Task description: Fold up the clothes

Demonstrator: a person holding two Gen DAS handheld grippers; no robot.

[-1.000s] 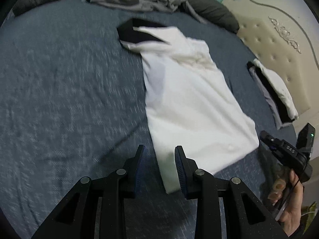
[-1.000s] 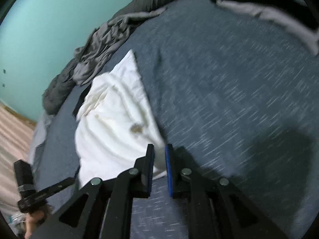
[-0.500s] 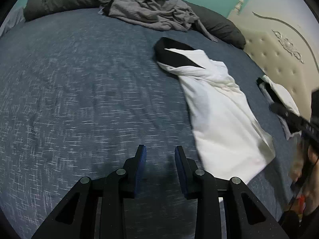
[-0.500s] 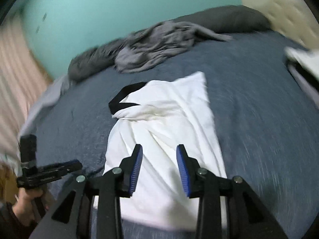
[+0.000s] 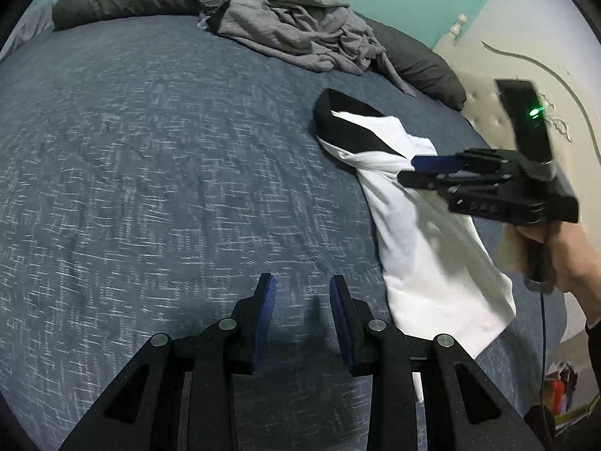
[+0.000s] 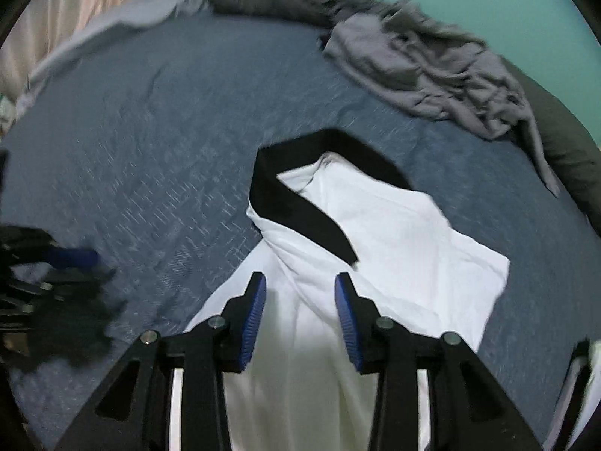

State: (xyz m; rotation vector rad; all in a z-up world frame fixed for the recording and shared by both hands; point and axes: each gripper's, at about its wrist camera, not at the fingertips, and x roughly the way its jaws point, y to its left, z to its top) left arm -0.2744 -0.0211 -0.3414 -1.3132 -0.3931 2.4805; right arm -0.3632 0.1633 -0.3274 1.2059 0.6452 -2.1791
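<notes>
Cloth this thin, the white cotton shirt with a black collar (image 6: 394, 248) lying half-folded on the blue-grey bedspread (image 5: 150, 173), looks limp and light, best pinched at a corner, while right gripper (image 6: 300, 315) hovers above it, jaws opening, empty, and left gripper (image 5: 302, 319) hangs parted, empty.

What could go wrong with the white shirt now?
The white shirt lies half folded and bunchy under the right gripper, whose opening jaws hold nothing, so a grab might catch just one layer and undo the fold. The left gripper is over bare bedspread, too far to help.
</notes>
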